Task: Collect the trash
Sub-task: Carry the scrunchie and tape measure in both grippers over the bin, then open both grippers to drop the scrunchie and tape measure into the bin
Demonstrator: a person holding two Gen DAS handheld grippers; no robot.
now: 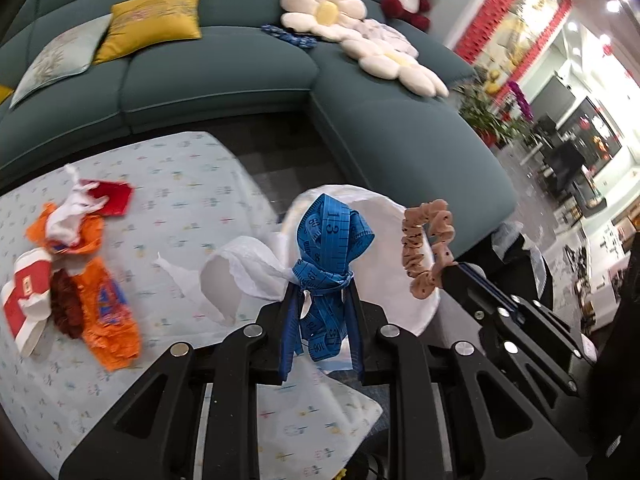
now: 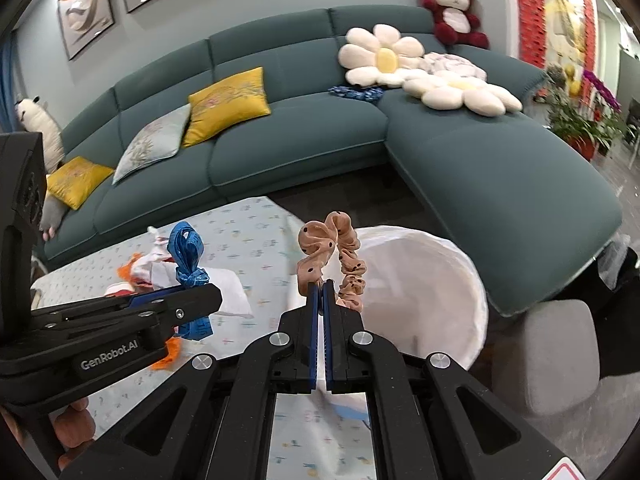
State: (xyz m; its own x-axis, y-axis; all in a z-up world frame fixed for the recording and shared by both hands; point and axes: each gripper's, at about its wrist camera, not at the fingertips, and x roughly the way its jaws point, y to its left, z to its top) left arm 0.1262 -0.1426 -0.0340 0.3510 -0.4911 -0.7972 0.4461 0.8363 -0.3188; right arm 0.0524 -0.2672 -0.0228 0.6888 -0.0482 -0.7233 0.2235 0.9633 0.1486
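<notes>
L tongs are nearly closed, pinching a bundled blue tape measure; its knot sits right btwn the tips, loops stand up above them and loose ends hang down btwn the fingers. R tongs are squeezed tight on a peach scrunchie w/ dark dots; the fabric is caught at the tips, most of the ring rises above and curls down the right side of them. In the left wrist view the scrunchie dangles off the R tongs' tip, just right of the tape measure, the two apart.

Both tongs sit over or near the rim of a white bin liner/bag, seen directly behind the scrunchie and behind the tape measure; can't tell if either item touches it.

Further left, on the surface w/ a pale patterned cloth, more trash lies well apart from both tongs: orange wrapper, crumpled white tissue, red card, a red-and-white cup on its side, a dark red scrunchie btwn cup and wrapper. White crumpled paper lies just left of the L tongs.

Teal sofa behind, w/ yellow cushions, flower pillows, red plush bear.
</notes>
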